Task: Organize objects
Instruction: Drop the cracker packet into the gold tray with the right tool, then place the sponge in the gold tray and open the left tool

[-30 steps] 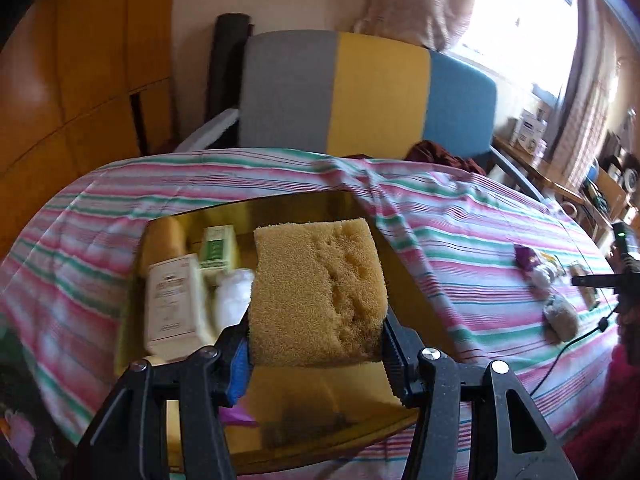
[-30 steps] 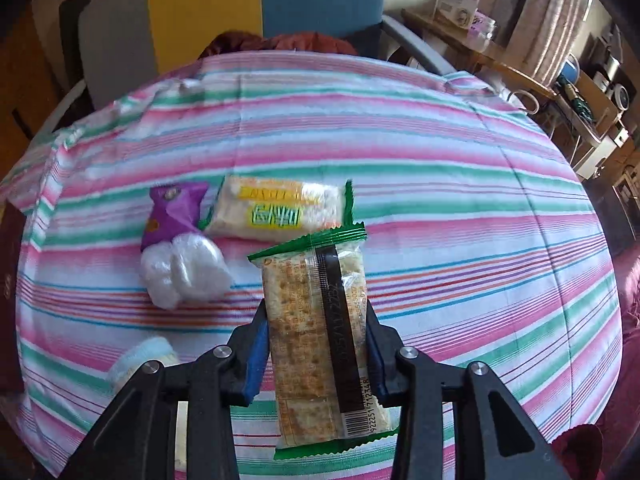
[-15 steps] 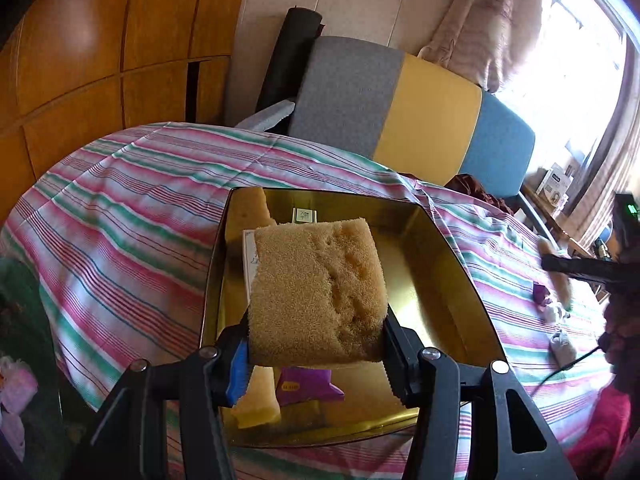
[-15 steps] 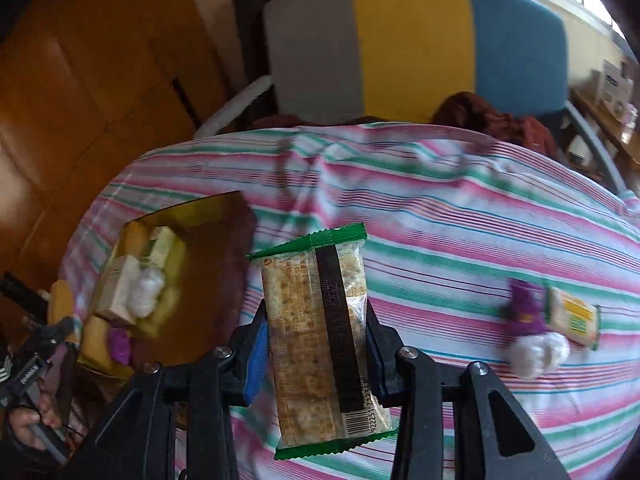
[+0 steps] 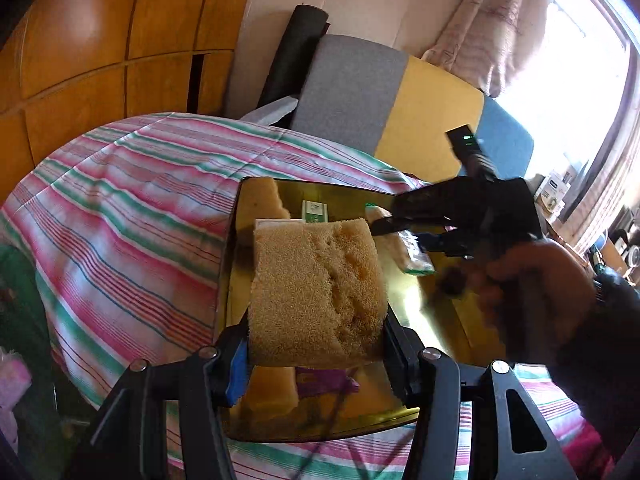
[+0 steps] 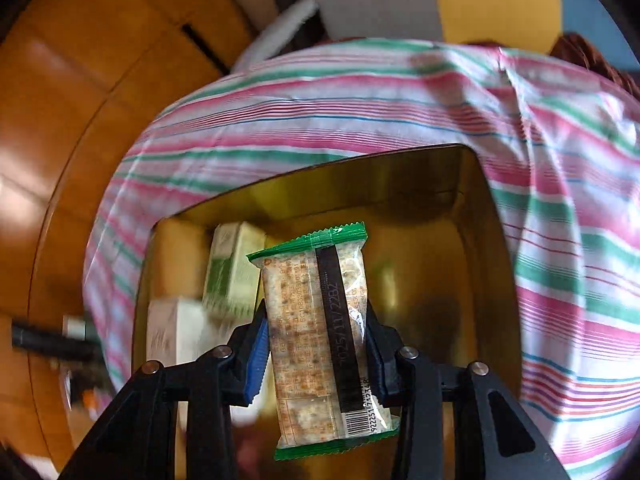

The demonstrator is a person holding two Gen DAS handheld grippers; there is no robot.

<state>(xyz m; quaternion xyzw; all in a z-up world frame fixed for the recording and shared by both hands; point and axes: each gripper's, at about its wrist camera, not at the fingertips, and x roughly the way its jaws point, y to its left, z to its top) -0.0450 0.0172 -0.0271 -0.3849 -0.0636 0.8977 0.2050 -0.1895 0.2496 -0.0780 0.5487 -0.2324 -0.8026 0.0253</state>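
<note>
Both hands are over the gold tin [image 6: 486, 200], because that is where the loose things are being gathered. The tin sits on the desk, on a striped cloth [image 5: 132, 184].

The left hand-held gripper [image 5: 316, 344] squeezes a big yellow sponge [image 5: 318, 292] from both sides. The sponge is soft, so the pads press in a little to keep it from slipping. It hangs just above the near part of the tin, not yet put down.

The right hand-held gripper [image 6: 316, 340] holds a cracker packet [image 6: 320, 336] with green ends. It grips the packet by its long sides, so the packet sticks out straight and can drop in flat. The grip looks light, which I think keeps the crackers from breaking. The packet is above the bare middle of the tin.

Small boxes [image 6: 234, 268] and another sponge piece [image 5: 262, 200] already lie along one side. That leaves the other side free for the new things.

The two grippers are close together, so they could bump.
</note>
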